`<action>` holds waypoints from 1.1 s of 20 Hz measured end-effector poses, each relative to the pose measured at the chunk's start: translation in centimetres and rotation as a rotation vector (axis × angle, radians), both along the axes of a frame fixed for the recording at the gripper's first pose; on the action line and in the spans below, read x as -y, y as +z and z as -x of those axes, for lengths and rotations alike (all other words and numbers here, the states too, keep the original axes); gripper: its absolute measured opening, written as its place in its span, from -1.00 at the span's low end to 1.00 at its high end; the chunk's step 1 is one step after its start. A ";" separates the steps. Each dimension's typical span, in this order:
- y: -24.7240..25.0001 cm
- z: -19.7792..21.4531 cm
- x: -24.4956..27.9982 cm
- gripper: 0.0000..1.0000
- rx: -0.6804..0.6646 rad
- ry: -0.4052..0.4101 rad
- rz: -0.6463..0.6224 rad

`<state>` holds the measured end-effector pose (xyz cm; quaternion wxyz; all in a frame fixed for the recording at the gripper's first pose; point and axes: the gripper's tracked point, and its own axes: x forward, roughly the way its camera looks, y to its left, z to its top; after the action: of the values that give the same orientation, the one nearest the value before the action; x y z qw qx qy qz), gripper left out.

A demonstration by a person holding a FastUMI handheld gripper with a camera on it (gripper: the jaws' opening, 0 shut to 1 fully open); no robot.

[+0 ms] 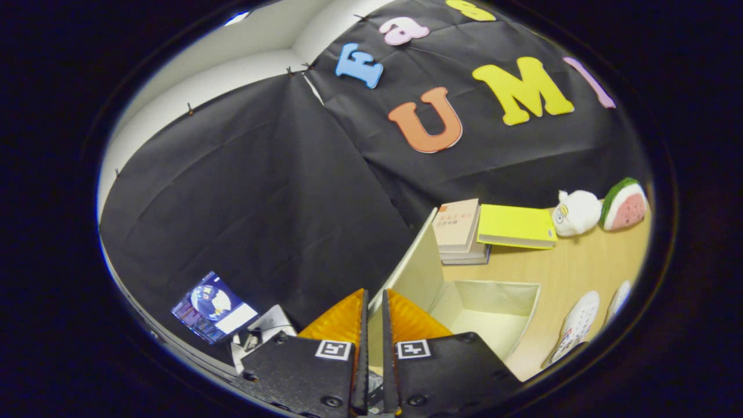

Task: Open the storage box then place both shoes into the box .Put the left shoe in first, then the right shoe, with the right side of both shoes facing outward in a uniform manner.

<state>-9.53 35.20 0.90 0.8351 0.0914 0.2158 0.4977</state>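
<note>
Your gripper (374,305) pinches the raised lid (415,264) of the square, smooth-walled storage box (493,307), fingers nearly closed on its edge; two white shoes (580,325) lie beside the box.

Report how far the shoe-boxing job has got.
Done: the storage box stands open, its lid raised upright and its inside bare. In hand: the gripper has its fingers nearly closed on the lid's edge, seemingly pinching it. Left: both shoes, one beside the box and the other just past it, lie on the table and must go in, left shoe first.
</note>
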 end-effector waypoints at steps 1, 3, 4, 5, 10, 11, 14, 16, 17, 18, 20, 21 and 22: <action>0.3 0.3 -1.0 -0.63 0.031 0.008 0.016; 0.5 0.3 -2.5 -0.43 0.080 0.003 0.046; 0.6 0.4 -3.1 -0.26 0.093 0.000 0.052; 0.7 0.4 -3.4 -0.09 0.100 -0.006 0.052; 1.5 -0.6 -2.4 0.59 0.139 -0.077 0.046; 1.6 -1.1 -1.7 0.63 0.157 -0.105 0.048; 2.0 -1.6 1.3 0.77 0.218 -0.191 0.064; 2.1 -1.8 3.4 0.81 0.234 -0.240 0.068; 2.0 -1.9 4.5 0.88 0.241 -0.268 0.073; 1.9 -2.3 5.9 0.88 0.248 -0.300 0.080; 1.6 -3.0 9.2 0.88 0.258 -0.365 0.096; 1.4 -3.4 11.0 0.88 0.254 -0.401 0.103; 1.0 -3.7 12.8 0.88 0.246 -0.438 0.112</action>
<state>-5.83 22.36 1.88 0.9468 0.0284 0.1146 0.2995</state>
